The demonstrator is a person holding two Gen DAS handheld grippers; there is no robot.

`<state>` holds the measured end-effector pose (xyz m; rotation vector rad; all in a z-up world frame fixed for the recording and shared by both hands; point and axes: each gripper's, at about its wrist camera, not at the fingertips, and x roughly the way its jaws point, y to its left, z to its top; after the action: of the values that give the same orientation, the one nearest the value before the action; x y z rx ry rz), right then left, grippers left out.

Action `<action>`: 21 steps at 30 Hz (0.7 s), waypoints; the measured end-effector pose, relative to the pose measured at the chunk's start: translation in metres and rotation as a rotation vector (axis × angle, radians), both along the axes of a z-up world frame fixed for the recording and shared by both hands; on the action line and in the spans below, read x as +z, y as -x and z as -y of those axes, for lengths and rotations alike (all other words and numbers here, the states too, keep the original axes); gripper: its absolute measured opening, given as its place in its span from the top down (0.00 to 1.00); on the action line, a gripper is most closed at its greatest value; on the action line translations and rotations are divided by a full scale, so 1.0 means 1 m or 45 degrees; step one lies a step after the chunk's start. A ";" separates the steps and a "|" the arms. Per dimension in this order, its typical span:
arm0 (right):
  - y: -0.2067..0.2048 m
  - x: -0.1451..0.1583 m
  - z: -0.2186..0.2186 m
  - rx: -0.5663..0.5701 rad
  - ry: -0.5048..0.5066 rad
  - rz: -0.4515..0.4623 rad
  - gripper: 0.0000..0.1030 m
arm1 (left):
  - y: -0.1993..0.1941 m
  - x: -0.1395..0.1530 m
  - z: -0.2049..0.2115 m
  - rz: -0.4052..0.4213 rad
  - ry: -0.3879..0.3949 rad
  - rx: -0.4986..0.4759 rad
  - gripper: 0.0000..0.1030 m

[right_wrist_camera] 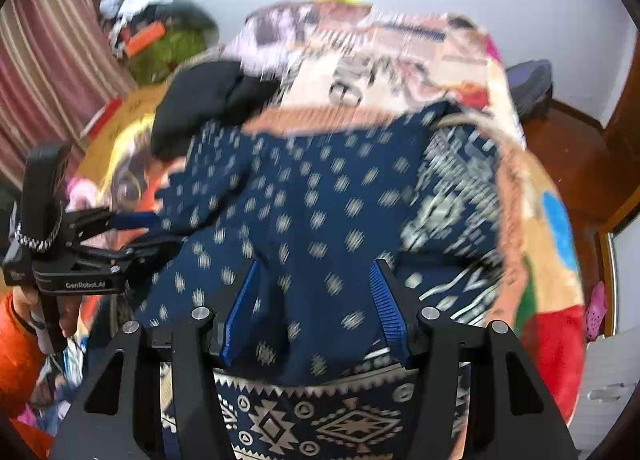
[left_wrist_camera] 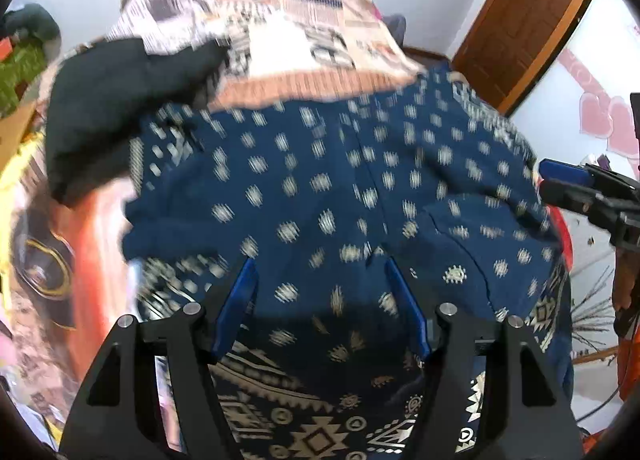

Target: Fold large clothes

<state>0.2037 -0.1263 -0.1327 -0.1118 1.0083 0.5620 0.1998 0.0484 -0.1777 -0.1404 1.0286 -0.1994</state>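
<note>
A large navy garment (left_wrist_camera: pixel 328 188) with cream diamond dots and a geometric border lies spread on a bed; it also shows in the right wrist view (right_wrist_camera: pixel 320 212). My left gripper (left_wrist_camera: pixel 320 284) is open, its blue pads apart, just above the cloth near its bordered hem. My right gripper (right_wrist_camera: pixel 316 284) is open too, over the hem on the other side. The right gripper shows at the right edge of the left wrist view (left_wrist_camera: pixel 560 180), the left gripper at the left of the right wrist view (right_wrist_camera: pixel 136 232). Both views are motion-blurred.
A black garment (left_wrist_camera: pixel 120 108) lies at the far left corner of the navy one. The bed has a patterned cover (left_wrist_camera: pixel 280 40) with orange and cartoon prints. A wooden door (left_wrist_camera: pixel 532 20) stands at the right. A clothes pile (right_wrist_camera: pixel 160 40) and striped curtain (right_wrist_camera: pixel 52 60) are at the left.
</note>
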 end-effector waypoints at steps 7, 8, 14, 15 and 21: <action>-0.016 0.039 0.037 -0.162 -0.126 0.122 0.49 | -0.001 0.043 -0.064 0.157 0.039 0.223 0.35; -0.020 0.042 0.043 -0.194 -0.143 0.129 0.49 | -0.003 0.043 -0.074 0.158 0.048 0.253 0.35; -0.046 0.032 0.072 -0.349 -0.192 0.097 0.41 | -0.015 0.012 -0.134 0.048 0.129 0.482 0.35; -0.051 0.026 0.077 -0.372 -0.206 0.069 0.41 | -0.017 0.004 -0.138 0.022 0.153 0.496 0.35; -0.073 -0.016 0.098 -0.453 -0.255 -0.153 0.41 | -0.031 -0.061 -0.156 -0.179 0.346 0.534 0.35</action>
<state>0.2770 -0.2244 -0.1489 0.2779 1.0534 0.3431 0.2309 0.2046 -0.2389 -0.6180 1.0844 0.0551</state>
